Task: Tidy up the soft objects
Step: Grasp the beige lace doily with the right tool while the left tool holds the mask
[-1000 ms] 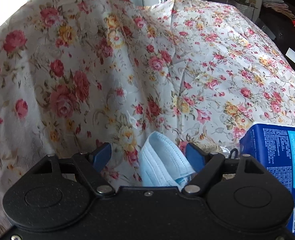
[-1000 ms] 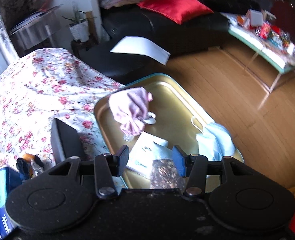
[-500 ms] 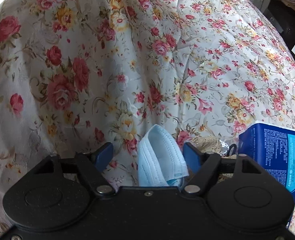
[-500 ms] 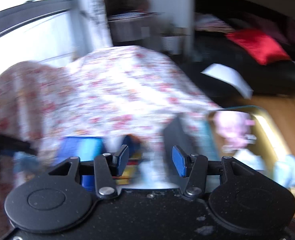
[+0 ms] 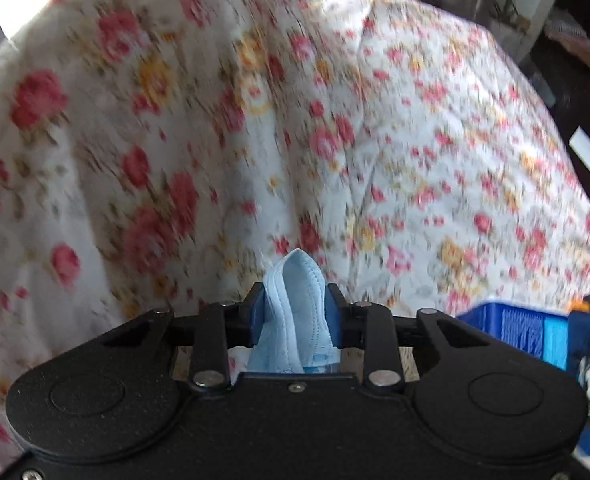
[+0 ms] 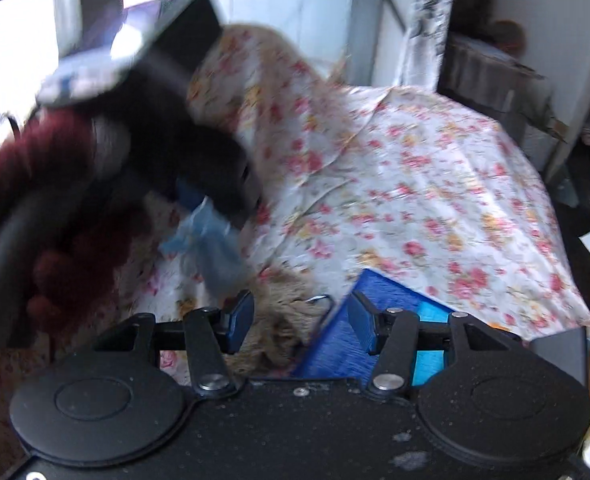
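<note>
Since a second ago the left gripper (image 5: pixel 295 316) has clamped onto the blue face mask (image 5: pixel 293 304), lifted just off the floral cloth (image 5: pixel 375 152). Beyond, the right gripper (image 6: pixel 299 320), empty, is opening near the blue tissue pack (image 6: pixel 335 336). Judged risk: limp mask slipping mid-carry.

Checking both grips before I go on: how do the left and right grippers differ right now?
The left gripper is shut on the blue mask; the right gripper holds nothing. The left's pads pinch the mask; the right's jaws are opening over the tan cloth and blue pack. Both have blue pads and point down at the floral cover.
</note>
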`<state>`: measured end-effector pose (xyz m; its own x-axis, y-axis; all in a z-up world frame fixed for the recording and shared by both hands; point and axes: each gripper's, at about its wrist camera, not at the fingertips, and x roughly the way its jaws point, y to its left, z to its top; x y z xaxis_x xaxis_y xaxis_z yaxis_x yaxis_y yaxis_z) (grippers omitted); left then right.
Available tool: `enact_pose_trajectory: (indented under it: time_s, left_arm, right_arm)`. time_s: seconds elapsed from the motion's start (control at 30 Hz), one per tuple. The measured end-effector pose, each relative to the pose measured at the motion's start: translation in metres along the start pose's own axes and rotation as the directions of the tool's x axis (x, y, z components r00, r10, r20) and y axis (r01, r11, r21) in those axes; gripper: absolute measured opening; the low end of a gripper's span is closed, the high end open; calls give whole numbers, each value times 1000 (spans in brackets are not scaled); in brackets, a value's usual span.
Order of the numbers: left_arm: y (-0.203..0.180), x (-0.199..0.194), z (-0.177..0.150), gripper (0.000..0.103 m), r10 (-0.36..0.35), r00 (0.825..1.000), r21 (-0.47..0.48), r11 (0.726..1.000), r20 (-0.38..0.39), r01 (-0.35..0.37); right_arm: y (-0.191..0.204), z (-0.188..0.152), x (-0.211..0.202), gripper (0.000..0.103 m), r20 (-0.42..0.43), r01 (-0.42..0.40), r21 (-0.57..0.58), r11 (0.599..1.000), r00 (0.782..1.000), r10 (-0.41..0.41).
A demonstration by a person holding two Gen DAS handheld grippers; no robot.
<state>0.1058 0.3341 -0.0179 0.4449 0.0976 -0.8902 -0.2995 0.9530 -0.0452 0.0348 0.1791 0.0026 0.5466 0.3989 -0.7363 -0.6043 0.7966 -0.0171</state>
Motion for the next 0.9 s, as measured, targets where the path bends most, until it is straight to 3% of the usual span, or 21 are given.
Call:
enact_pose_trajectory:
  time_s: [0.33, 0.53, 0.63, 0.73, 0.8, 0.9]
  left_arm:
    - [15, -24, 13, 31, 27, 982, -63, 998, 184, -15]
    - [21, -23, 19, 31, 25, 980, -84, 996, 195, -9]
    - [22, -20, 19, 31, 20, 984, -90, 996, 176, -4]
    - [21, -19, 18, 31, 26, 985, -88, 996, 173, -11]
    - [23, -21, 17, 31, 23, 985, -93, 996, 174, -7]
    - [24, -21, 18, 31, 32, 983, -99, 995, 183, -14]
  right_arm:
    - [22, 4, 59, 54, -107, 8, -53, 999, 994, -14]
    - [31, 1, 90, 59, -174, 58, -115, 992, 982, -78]
    - [40, -6, 95, 63, -164, 89, -174, 981, 979, -118]
    - [48, -11, 97, 56, -150, 109, -211, 971, 978, -142]
    - [49, -12, 93, 45, -132, 98, -212, 972, 983, -128]
    - [45, -9, 86, 43, -122, 58, -180, 982, 989, -81]
